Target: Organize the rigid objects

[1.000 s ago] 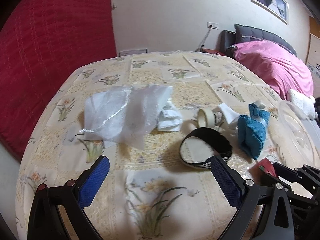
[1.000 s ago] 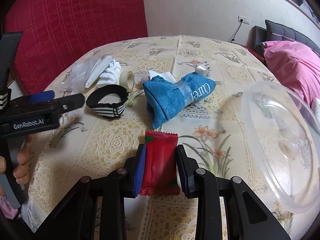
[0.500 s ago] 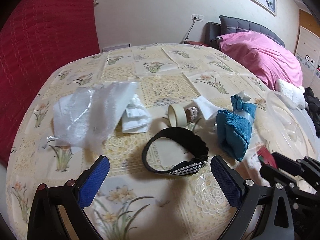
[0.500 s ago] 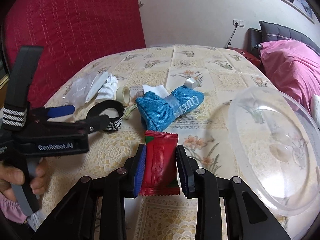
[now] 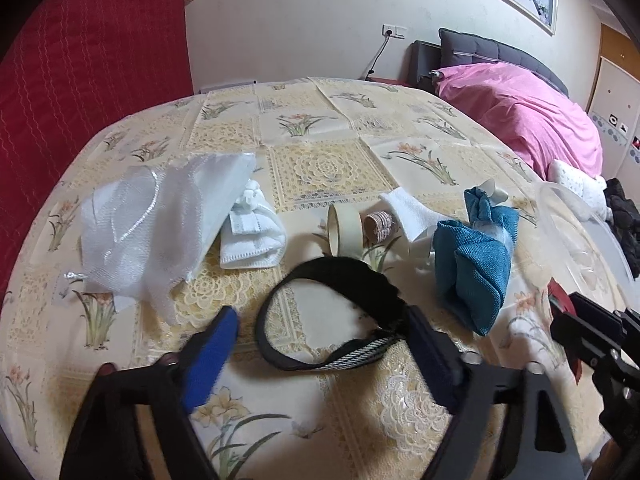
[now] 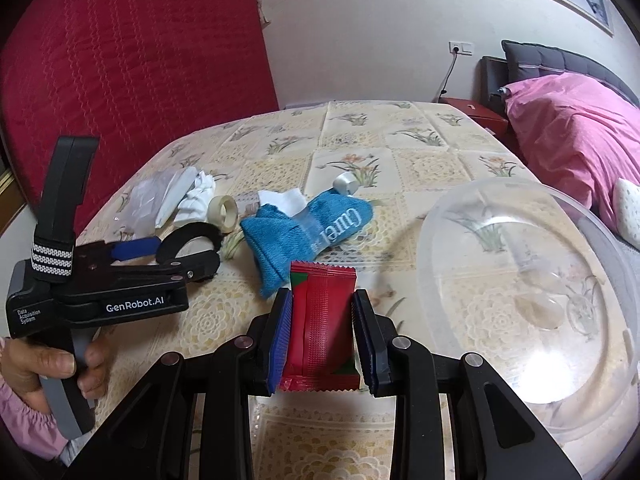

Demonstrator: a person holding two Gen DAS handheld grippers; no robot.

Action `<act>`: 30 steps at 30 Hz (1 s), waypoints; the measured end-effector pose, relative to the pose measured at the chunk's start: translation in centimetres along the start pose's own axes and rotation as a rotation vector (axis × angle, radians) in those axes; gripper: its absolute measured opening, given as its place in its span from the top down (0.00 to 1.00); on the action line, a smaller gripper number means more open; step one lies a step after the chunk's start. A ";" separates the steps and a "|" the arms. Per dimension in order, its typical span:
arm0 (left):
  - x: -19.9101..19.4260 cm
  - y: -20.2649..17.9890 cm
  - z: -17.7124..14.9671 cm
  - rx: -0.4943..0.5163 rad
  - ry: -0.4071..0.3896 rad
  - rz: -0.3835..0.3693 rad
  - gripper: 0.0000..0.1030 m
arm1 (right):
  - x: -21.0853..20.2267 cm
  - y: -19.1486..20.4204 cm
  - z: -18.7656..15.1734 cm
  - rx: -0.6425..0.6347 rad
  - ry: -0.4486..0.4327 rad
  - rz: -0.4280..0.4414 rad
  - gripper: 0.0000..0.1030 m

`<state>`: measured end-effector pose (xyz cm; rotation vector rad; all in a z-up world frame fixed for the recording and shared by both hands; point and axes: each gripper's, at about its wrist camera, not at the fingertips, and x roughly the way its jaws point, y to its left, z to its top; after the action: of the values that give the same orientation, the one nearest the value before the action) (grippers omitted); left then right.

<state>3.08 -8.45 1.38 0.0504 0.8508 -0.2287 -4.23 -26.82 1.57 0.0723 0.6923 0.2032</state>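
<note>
- My right gripper [image 6: 322, 334] clamps a red snack packet [image 6: 322, 322], pads pressed on both of its long sides, above the near part of the table [image 6: 352, 160].
- My left gripper [image 5: 320, 354] has its jaws closing around the near end of the black headband [image 5: 340, 316]; the band lies flat between the pads, and I cannot tell if the right pad touches it yet.
- Taking the headband as landmark: bare cloth lies on its near side up to the table's front edge, the freest room for moving.
- Right of the headband sits the blue cloth bundle [image 5: 474, 264]; beyond that, the clear plastic dome [image 6: 524, 292] reaches the table's right edge.
- Just behind the headband stand a tape roll [image 5: 344, 230] and a folded white cloth [image 5: 252, 236]; left of it, a sheer white bag [image 5: 152, 232].
- Past these the table is open to its far edge.
- A second ago my left jaws stood at their widest with the headband farther ahead; the packet grip is unchanged.
</note>
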 end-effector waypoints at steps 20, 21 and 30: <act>-2.1 1.0 0.0 -0.065 -0.067 -0.049 0.70 | -2.5 -4.6 0.9 0.117 -0.097 -0.095 0.70; -2.2 1.0 0.0 -0.068 -0.068 -0.051 0.70 | -2.6 -4.9 0.9 0.121 -0.101 -0.104 0.70; -3.4 0.5 0.1 -0.067 -0.092 -0.059 0.70 | -3.7 -7.8 0.8 0.167 -0.121 -0.184 0.70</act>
<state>1.14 -7.38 4.00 -0.0475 0.7680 -0.2564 -5.23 -35.24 3.45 0.1787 0.5902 -0.0363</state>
